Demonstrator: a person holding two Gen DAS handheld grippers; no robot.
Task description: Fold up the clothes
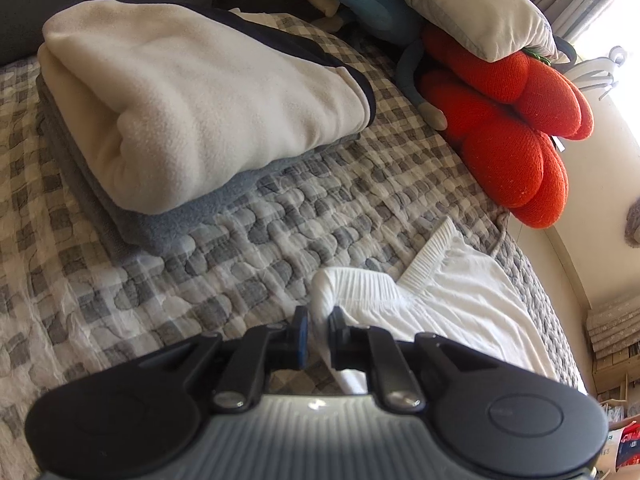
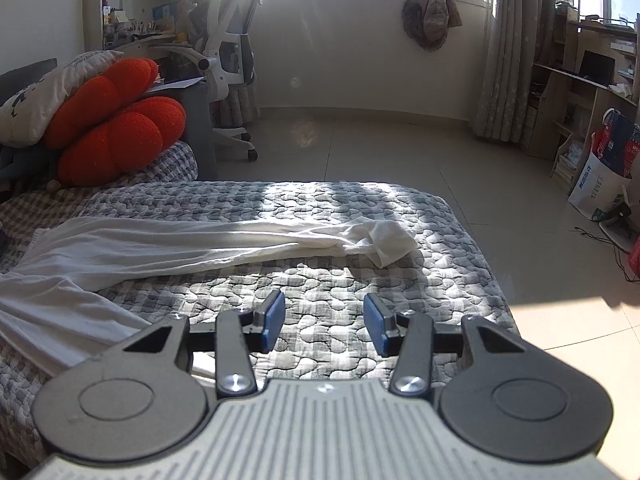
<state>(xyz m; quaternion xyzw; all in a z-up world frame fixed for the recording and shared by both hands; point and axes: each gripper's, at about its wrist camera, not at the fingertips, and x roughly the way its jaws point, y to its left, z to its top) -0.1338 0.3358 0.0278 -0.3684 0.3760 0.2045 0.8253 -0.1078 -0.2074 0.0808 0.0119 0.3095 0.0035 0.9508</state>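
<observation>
**A thin pinch on the white trousers could slip**

The white trousers [image 1: 460, 304] lay stretched across the bed [image 1: 280, 216], near its outer edge. The stretchy waistband end was by the left gripper [image 1: 318, 330], and the long legs ran off toward the foot of the bed, where the cuffs sat in a crumpled lump in the sun.

The left gripper's jaws were almost shut, pinching a small fold of white cloth right at the waistband. It looked like only a little bit of cloth was caught. If the hand pulled fast, I thought that fold could slide out and the waistband would flop back down.

The right gripper [image 2: 325, 326] hung over the bare quilt with its jaws about half open and nothing in them. The trouser legs were a bit away from it, on the far side. With only one end held, a lift could drag the whole thing sideways and make it bunch up more. The twisted cuffs could also get folded in crooked.

A stack of folded blankets [image 1: 192, 120] sat well apart toward the head of the bed, and the orange cushion [image 1: 512, 128] was by the corner, so those seemed safe.
</observation>
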